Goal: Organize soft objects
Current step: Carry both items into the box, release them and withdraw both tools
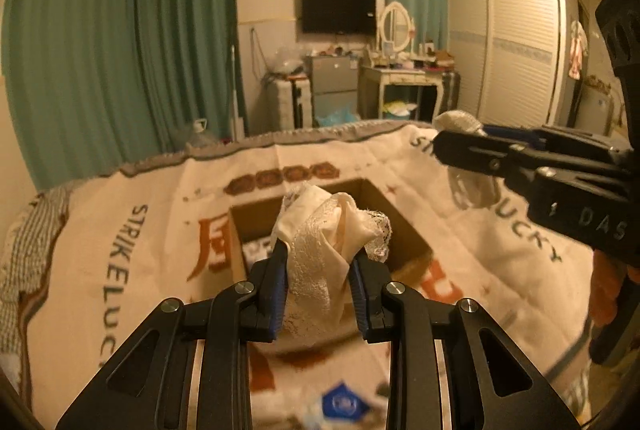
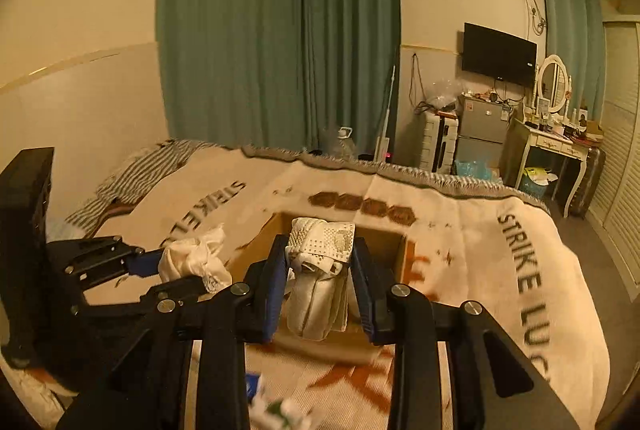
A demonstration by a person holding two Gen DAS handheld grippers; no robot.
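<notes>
My left gripper (image 1: 320,262) is shut on a cream lace garment (image 1: 328,238) and holds it above an open cardboard box (image 1: 404,226) on the bed. My right gripper (image 2: 320,258) is shut on a white perforated cloth bundle (image 2: 320,270) above the same box (image 2: 384,242). In the left wrist view the right gripper (image 1: 452,142) comes in from the right with white cloth (image 1: 460,122). In the right wrist view the left gripper (image 2: 176,270) sits at the left with its lace garment (image 2: 196,258).
A cream blanket (image 1: 500,230) with "STRIKE LUCKY" lettering covers the bed. A striped cloth (image 2: 136,174) lies at its far left. Small blue and white items (image 1: 344,402) lie near the front edge. A dresser (image 2: 556,142), fridge (image 2: 480,134) and wardrobe (image 1: 516,42) stand beyond.
</notes>
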